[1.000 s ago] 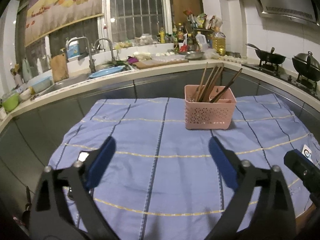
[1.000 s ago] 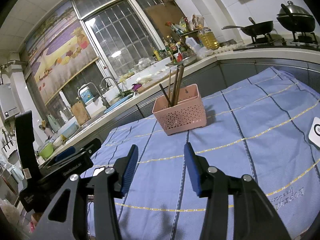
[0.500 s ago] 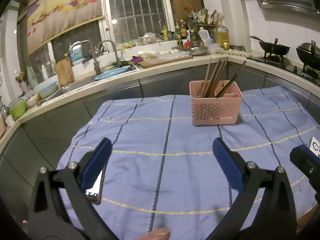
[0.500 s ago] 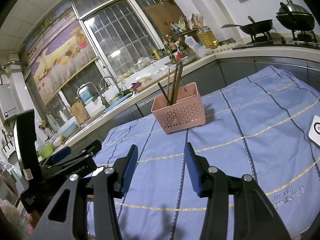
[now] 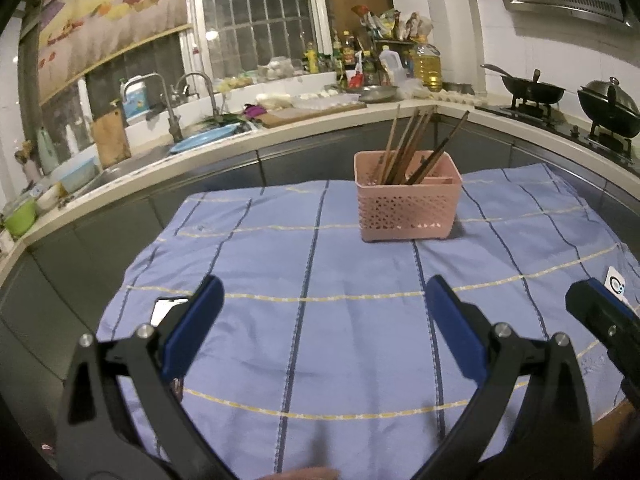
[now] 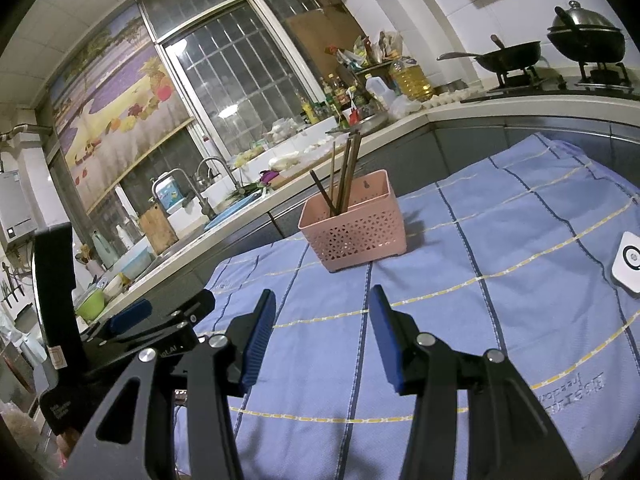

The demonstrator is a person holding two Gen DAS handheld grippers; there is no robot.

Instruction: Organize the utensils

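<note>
Ahead of both pairs of fingers, the pink perforated basket keeps the chopsticks upright, leaning (sorting looks done). Left gripper spread wide, right gripper half parted, both empty above the tablecloth.

home kitchen: sink, stove, wok

Pink lattice-holed basket, brown chopsticks, blue cloth striped navy and yellow.
</note>
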